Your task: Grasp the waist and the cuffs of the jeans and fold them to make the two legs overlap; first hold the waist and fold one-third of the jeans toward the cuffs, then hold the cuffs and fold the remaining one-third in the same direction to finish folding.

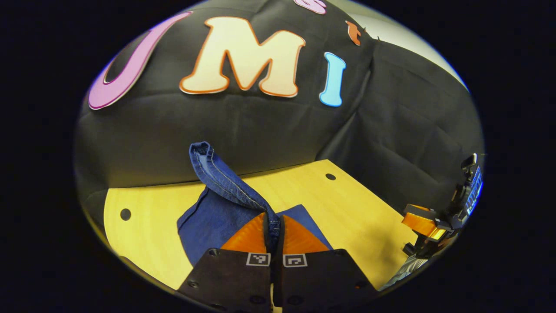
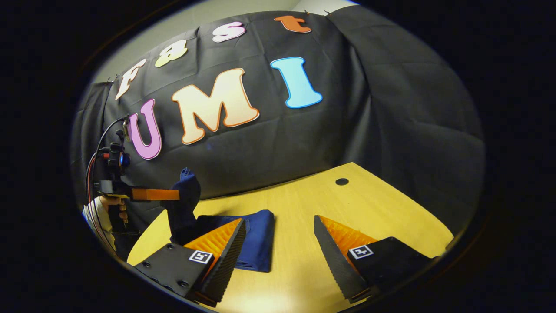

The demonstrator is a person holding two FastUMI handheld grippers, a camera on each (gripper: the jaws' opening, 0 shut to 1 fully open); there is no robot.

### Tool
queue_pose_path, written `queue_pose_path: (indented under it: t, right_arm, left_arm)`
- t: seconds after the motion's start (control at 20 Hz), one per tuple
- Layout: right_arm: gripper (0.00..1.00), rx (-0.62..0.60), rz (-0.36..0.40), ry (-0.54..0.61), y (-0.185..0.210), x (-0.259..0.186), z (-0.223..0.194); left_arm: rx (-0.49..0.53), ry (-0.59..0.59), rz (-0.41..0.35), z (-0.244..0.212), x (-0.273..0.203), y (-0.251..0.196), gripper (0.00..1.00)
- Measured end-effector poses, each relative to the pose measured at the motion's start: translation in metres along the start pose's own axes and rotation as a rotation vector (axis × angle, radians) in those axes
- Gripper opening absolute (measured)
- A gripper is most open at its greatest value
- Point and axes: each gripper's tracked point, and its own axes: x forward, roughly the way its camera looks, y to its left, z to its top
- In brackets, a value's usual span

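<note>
The dark blue jeans (image 1: 217, 217) lie folded on the wooden table (image 1: 356, 208). My left gripper (image 1: 273, 221) is shut on a stitched edge of the denim and holds it up, so a hemmed end (image 1: 203, 155) stands above the table. From the right gripper view, the left gripper (image 2: 171, 194) holds the raised fabric (image 2: 184, 191) over the folded jeans (image 2: 258, 241), with a hand (image 2: 110, 206) on its handle. My right gripper (image 2: 280, 245) is open just above the table, to the right of the jeans' folded edge, touching nothing. It also appears at the far right as the right gripper (image 1: 419, 224).
The table (image 2: 382, 217) has round holes (image 1: 125, 214) (image 1: 330, 176) (image 2: 342, 181) near its back edge. The black cloth wall (image 2: 304, 143) hangs close behind the table. Bare wood stretches to the right of the jeans.
</note>
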Motion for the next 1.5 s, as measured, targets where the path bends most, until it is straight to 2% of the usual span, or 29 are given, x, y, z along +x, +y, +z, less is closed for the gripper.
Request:
queue_pose_path:
  t: [0.2, 0.35, 0.4, 0.45, 0.55, 0.6, 0.65, 0.75, 0.85, 1.0, 1.25, 1.4, 1.45, 1.5]
  right_arm:
    - [0.98, -0.001, -0.016, 0.006, -0.027, -0.005, 0.002]
    - [0.98, -0.015, 0.011, 0.013, -0.030, -0.003, 0.002]
    - [0.98, -0.021, 0.027, 0.017, -0.027, -0.002, 0.002]
    - [0.98, -0.030, 0.044, 0.019, -0.021, 0.000, 0.001]
    - [0.98, -0.048, 0.087, 0.014, -0.006, 0.000, 0.003]
    - [0.98, -0.054, 0.104, 0.001, 0.004, -0.001, 0.006]
    - [0.98, -0.060, 0.116, -0.022, 0.014, -0.004, 0.011]
    - [0.98, -0.079, 0.148, -0.087, 0.040, -0.015, 0.025]
    - [0.98, -0.104, 0.185, -0.152, 0.070, -0.031, 0.038]
    - [0.98, -0.116, 0.232, -0.240, 0.116, -0.065, 0.059]
    - [0.97, -0.112, 0.309, -0.327, 0.177, -0.126, 0.070]
    - [0.97, -0.126, 0.339, -0.341, 0.196, -0.150, 0.069]
    - [0.97, -0.127, 0.342, -0.352, 0.199, -0.156, 0.069]
    - [0.94, -0.126, 0.348, -0.353, 0.201, -0.161, 0.069]
  left_arm:
    - [0.012, 0.053, 0.040, -0.038, 0.038, -0.022, 0.00]
    - [0.103, 0.125, 0.082, -0.077, 0.053, -0.033, 0.00]
    - [0.140, 0.123, 0.072, -0.084, 0.056, -0.043, 0.00]
    - [0.164, 0.111, 0.055, -0.087, 0.053, -0.057, 0.12]
    - [0.206, 0.038, 0.059, -0.084, 0.038, -0.078, 1.00]
    - [0.214, -0.016, 0.076, -0.070, 0.022, -0.083, 1.00]
    - [0.217, -0.088, 0.106, -0.055, 0.004, -0.086, 0.95]
    - [0.225, -0.241, 0.164, -0.030, -0.036, -0.093, 0.96]
    - [0.207, -0.317, 0.229, -0.022, -0.085, -0.084, 0.95]
    - [0.193, -0.374, 0.332, -0.024, -0.155, -0.063, 0.95]
    - [0.087, -0.447, 0.414, -0.031, -0.240, -0.043, 0.95]
    - [0.068, -0.492, 0.458, -0.030, -0.277, -0.035, 0.95]
    - [0.068, -0.496, 0.469, -0.030, -0.287, -0.033, 1.00]
    - [0.069, -0.505, 0.480, -0.029, -0.290, -0.032, 0.97]
